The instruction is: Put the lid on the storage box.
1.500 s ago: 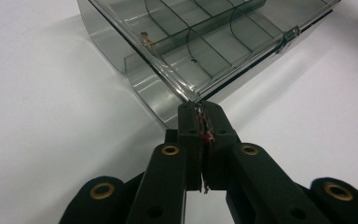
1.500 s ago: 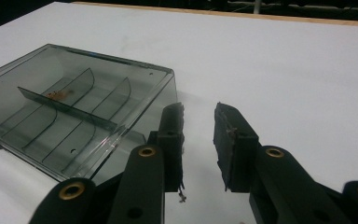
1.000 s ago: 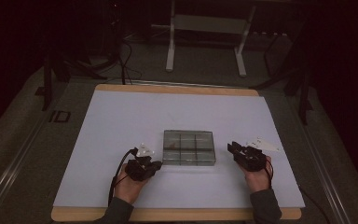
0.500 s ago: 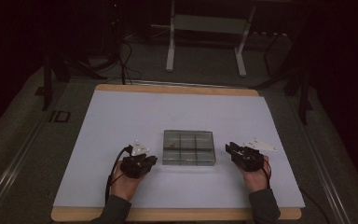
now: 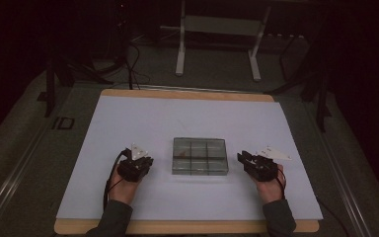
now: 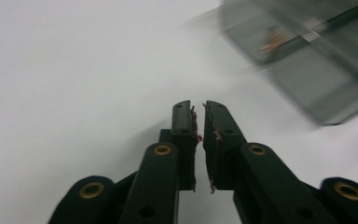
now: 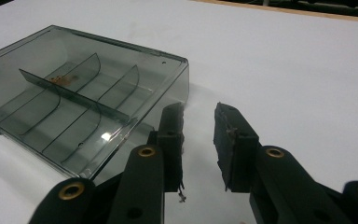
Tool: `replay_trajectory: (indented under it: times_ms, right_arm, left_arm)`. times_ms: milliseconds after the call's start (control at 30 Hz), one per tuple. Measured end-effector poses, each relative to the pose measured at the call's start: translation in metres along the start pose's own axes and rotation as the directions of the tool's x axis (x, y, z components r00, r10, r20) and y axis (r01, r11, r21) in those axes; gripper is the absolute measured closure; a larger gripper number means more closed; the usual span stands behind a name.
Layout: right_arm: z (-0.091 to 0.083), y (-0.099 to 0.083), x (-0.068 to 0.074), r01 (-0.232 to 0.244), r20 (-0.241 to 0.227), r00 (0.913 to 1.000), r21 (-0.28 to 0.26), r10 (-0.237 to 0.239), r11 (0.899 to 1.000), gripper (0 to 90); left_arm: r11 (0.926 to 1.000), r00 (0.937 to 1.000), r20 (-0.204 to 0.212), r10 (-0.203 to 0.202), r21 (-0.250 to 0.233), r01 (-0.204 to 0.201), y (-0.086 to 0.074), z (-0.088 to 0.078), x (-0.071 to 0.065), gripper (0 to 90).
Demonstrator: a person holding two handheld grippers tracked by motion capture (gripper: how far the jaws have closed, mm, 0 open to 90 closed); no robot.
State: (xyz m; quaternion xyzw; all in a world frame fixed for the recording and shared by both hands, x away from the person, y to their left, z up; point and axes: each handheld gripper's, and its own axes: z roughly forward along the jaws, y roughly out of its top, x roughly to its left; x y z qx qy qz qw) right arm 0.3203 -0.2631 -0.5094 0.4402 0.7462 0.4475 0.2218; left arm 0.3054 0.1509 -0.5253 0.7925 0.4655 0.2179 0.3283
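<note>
left gripper moved off box | jaws opening, empty

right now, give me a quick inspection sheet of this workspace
surface: white sheet on a wooden board, bare around the box.
job's things: clear compartment box, lid shut, small orange bits in one compartment.
clutter: nothing seen.
grippers: left gripper left of the box, apart from it, jaws with a narrow gap that has just been widening, nothing between them; right gripper beside the box's corner, jaws parted, holding nothing.
cables: black cable loops from the left gripper along the hand.
surroundings: dark floor, a metal stand beyond the table.
</note>
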Motion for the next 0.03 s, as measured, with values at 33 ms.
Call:
replay_trajectory:
  times_ms: [33]
  right_arm:
    - [0.0004,-0.0001,-0.0003,-0.002,-0.002,1.0000,0.002,0.002,1.000,72.4]
  left_arm:
    - [0.9999,0.9998,-0.019,0.003,0.013,-0.003,-0.0012,0.0021,0.0027,79.6]
